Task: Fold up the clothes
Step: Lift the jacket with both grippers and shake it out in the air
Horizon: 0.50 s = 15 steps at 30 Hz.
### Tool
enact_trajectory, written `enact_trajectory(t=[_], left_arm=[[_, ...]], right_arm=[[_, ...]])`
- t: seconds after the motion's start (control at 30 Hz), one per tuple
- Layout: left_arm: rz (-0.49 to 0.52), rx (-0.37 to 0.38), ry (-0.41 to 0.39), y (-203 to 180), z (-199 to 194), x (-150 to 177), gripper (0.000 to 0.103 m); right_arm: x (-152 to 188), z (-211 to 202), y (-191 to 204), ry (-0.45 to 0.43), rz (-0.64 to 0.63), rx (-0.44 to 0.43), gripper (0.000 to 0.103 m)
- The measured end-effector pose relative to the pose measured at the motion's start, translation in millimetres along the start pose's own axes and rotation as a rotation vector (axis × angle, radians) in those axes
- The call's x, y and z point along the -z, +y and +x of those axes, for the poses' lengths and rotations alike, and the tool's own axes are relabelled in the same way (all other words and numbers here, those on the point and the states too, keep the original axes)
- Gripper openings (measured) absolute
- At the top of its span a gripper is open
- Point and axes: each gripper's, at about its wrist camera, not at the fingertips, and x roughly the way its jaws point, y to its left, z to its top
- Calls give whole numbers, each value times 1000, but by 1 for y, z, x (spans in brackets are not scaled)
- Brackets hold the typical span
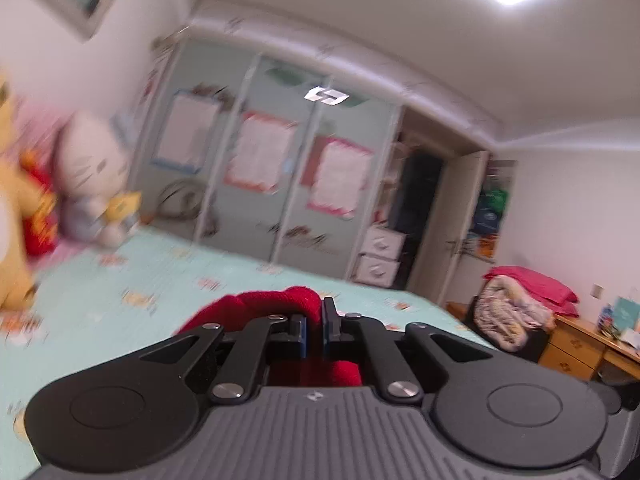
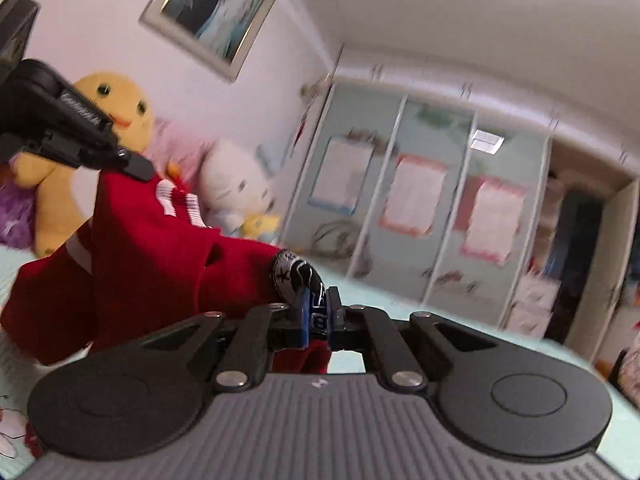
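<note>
Both tongs clenched on red garment [image 2: 152, 248] — hem hidden, background blurred.

Soft red knit garment [image 2: 152, 264], matt black plastic claw [image 2: 319, 314], fuzzy plush toys [image 2: 236, 188].

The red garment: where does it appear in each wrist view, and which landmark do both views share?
Left wrist view: the red garment bunches at bottom centre, pinched between the left gripper fingers.
Right wrist view: it hangs across the left and centre, held by both grippers.
Shared landmark: the white cat plush on the bed.
</note>
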Motion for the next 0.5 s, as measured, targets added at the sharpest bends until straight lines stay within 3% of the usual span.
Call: enact_trajectory(t=[0.23, 0.37, 0.5], left_arm=[[63, 94, -4, -83, 26, -18, 5], [123, 154, 42, -105, 24, 18, 5], [186, 239, 139, -106, 2, 80, 5]], right_arm=[[-48, -56, -73, -153, -89, 196, 0], [-63, -71, -126, -131, 0, 181, 0], [-22, -91, -160, -45, 109, 105, 0]])
